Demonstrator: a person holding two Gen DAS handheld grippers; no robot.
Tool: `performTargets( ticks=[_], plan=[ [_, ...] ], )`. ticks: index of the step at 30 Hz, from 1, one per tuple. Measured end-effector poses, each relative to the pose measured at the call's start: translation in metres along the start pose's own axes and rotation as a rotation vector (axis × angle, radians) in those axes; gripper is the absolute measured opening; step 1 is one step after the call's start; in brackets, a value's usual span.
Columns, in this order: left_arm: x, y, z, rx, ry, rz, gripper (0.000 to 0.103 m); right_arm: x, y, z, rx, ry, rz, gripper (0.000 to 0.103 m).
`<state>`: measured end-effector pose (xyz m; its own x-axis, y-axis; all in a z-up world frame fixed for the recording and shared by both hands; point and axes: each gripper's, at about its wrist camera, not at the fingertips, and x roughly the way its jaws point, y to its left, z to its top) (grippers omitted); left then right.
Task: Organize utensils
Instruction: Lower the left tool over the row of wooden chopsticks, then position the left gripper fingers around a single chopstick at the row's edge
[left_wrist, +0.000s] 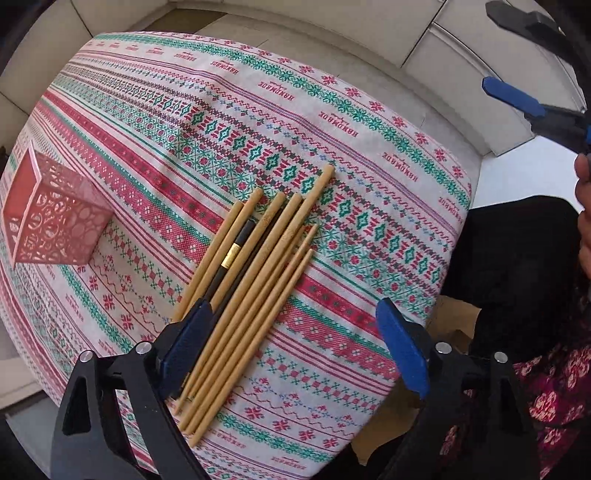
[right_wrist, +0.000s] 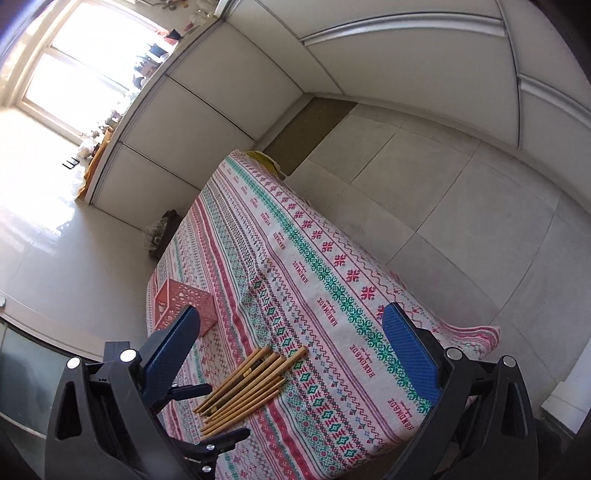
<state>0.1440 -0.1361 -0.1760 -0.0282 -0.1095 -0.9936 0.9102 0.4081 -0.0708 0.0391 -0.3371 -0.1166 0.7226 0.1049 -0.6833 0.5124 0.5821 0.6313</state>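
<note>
Several bamboo chopsticks (left_wrist: 255, 291) lie side by side on the patterned tablecloth (left_wrist: 258, 110), and a black chopstick with a gold band (left_wrist: 232, 254) lies among them. My left gripper (left_wrist: 295, 343) points down over their near ends, jaws open. Its left pad (left_wrist: 188, 343) hovers over the bundle's edge and nothing is gripped. A red perforated holder (left_wrist: 55, 218) stands empty at the left. In the right wrist view the chopsticks (right_wrist: 247, 384) lie below my open right gripper (right_wrist: 291, 354), which is raised and apart from them. The holder (right_wrist: 184, 306) stands just beyond it. The left gripper (right_wrist: 214, 417) straddles the chopstick tips.
The cloth-covered table (right_wrist: 314, 258) stands near a corner of pale wall panels. A dark bag (right_wrist: 162, 232) sits on the floor beside its far left side. The right gripper (left_wrist: 489, 44) and a hand (left_wrist: 583, 206) show at the upper right, and floral clothing (left_wrist: 554, 406) at the table's right edge.
</note>
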Motion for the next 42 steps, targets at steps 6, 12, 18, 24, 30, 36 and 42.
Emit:
performTargets(
  ticks=[6,12,18,24,30,36,42],
  plan=[
    [0.03,-0.021,-0.006,0.198,0.104,-0.031,0.06,0.018,-0.008,0.004,0.042,0.077,0.061,0.096],
    [0.05,-0.033,0.003,0.276,0.165,-0.05,0.047,0.034,-0.01,0.002,0.091,0.142,0.093,0.096],
    [0.044,-0.026,0.012,0.323,0.202,-0.092,0.046,0.04,-0.011,0.002,0.107,0.164,0.092,0.096],
    [0.042,-0.007,0.02,0.281,0.213,-0.187,0.051,0.048,-0.01,0.001,0.103,0.189,0.077,0.096],
    [0.035,0.02,0.028,0.229,0.202,-0.211,0.051,0.051,-0.009,0.0,0.103,0.193,0.066,0.096],
    [0.038,0.025,0.026,0.234,0.201,-0.115,0.039,0.05,-0.011,0.0,0.101,0.192,0.055,0.096],
    [0.027,0.005,0.031,0.268,0.158,-0.098,0.023,0.049,-0.01,0.001,0.095,0.196,0.055,0.096]
  ],
)
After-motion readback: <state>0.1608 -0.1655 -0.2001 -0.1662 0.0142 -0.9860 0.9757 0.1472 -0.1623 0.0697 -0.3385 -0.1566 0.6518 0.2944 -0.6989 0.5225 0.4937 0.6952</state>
